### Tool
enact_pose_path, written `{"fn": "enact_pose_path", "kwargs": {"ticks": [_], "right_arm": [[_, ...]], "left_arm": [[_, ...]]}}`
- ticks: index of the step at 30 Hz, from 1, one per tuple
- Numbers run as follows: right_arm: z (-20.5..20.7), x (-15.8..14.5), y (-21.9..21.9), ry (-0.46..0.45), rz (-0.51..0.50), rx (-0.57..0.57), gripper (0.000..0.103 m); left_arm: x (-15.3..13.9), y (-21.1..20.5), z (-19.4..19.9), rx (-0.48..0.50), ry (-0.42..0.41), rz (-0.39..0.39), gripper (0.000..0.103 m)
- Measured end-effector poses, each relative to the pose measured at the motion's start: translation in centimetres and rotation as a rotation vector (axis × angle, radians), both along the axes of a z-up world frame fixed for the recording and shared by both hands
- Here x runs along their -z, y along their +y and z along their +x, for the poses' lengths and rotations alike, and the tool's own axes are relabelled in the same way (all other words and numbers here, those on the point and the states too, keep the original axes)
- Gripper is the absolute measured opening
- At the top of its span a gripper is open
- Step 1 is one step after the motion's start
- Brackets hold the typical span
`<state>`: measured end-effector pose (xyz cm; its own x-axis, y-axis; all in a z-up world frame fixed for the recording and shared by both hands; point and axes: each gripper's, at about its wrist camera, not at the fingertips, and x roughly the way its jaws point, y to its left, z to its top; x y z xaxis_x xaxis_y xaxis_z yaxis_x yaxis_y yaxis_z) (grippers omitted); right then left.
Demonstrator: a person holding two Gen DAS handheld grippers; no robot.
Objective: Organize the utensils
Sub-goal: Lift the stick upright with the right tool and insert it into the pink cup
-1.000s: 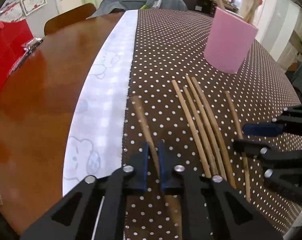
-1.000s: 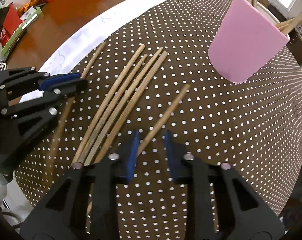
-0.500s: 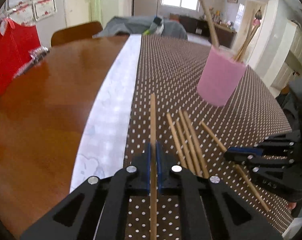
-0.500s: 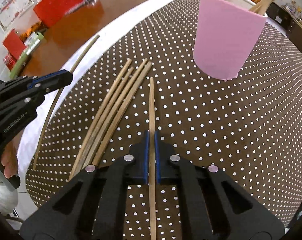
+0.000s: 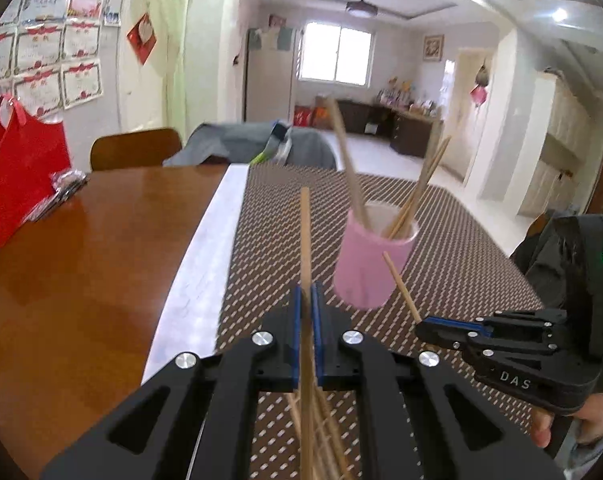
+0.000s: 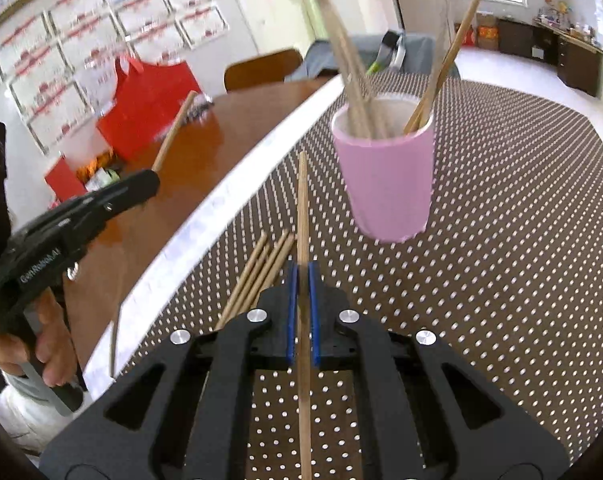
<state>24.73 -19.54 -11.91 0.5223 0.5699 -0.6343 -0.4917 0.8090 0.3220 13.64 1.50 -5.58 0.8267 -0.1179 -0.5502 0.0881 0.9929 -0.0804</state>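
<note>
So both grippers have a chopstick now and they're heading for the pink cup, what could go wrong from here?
1. The pink cup already holds leaning chopsticks; an incoming tip could strike them or tip the cup.
2. The left gripper and right gripper each pinch one chopstick near the middle, so it may pivot.
3. Both approaching together, the sticks could collide.

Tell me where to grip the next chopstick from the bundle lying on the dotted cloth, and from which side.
Take the outermost stick of the chopstick bundle, near its free far end, coming from above with fingers straddling it. The sticks lie flat, side by side and touching, so the outer one gives a finger room. Both grippers are shut on chopsticks now.
</note>
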Motion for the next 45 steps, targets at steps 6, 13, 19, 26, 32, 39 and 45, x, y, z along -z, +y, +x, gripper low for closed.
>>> {"fn": "enact_pose_path", "kwargs": {"ticks": [6, 13, 19, 26, 32, 39, 45], "right_arm": [[0.9, -2.8, 0.3, -0.104, 0.102, 0.057, 0.006], [1.5, -5.8, -0.2, -0.248, 0.239, 0.131, 0.006], [3.5, -7.8, -1.4, -0.365, 0.337, 0.191, 0.006], [6.0, -9.2, -1.3, -0.513, 0.377, 0.260, 0.006], [8.1, -9.0, -0.6, -0.592, 0.372, 0.301, 0.006], [9.6, -7.5, -0.4, -0.607, 0.393, 0.319, 0.006], [10.4, -5.9, 0.2, -0.600, 0.363, 0.331, 0.006]], "left_arm": [[-2.0, -2.2, 1.0, 0.058, -0.103, -0.044, 0.006], [-4.5, -3.9, 2.8, 0.117, -0.290, -0.144, 0.006], [-5.3, -4.8, 5.0, 0.123, -0.434, -0.237, 0.006], [-4.8, -5.5, 8.9, 0.074, -0.532, -0.288, 0.006], [-3.9, -5.8, 11.4, 0.033, -0.583, -0.283, 0.006], [-3.4, -5.9, 12.9, -0.023, -0.656, -0.258, 0.006], [-2.0, -6.4, 13.8, -0.040, -0.645, -0.214, 0.006]]}}
